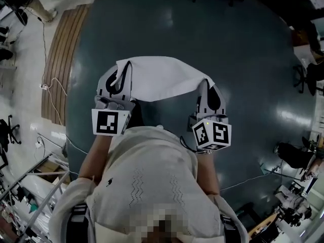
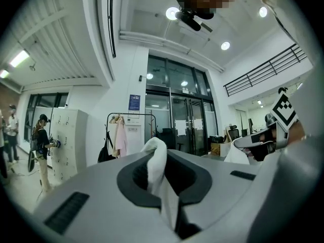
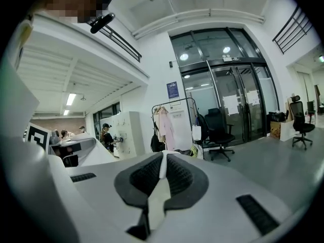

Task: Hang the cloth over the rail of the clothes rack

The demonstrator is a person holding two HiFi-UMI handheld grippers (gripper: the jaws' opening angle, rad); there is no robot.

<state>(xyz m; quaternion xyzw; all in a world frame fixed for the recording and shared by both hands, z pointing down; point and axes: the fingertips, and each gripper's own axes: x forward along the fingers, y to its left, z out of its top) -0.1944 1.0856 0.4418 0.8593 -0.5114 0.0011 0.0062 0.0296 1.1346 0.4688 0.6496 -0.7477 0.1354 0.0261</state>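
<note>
A white cloth (image 1: 158,78) is stretched between my two grippers above the dark floor in the head view. My left gripper (image 1: 120,72) is shut on the cloth's left corner, and in the left gripper view a fold of cloth (image 2: 158,173) bulges up from between the jaws. My right gripper (image 1: 207,84) is shut on the right corner, where a thin strip of cloth (image 3: 161,189) is pinched between the pads. The clothes rack (image 2: 129,131) stands far ahead by the glass doors, with a pink garment and a dark one hanging from it. This clothes rack (image 3: 175,119) is also in the right gripper view.
A black office chair (image 3: 220,131) stands right of the rack, and another chair (image 3: 302,119) further right. White lockers (image 2: 65,140) with people beside them are at the left. Wooden slats (image 1: 65,54) and cables lie on the floor to my left.
</note>
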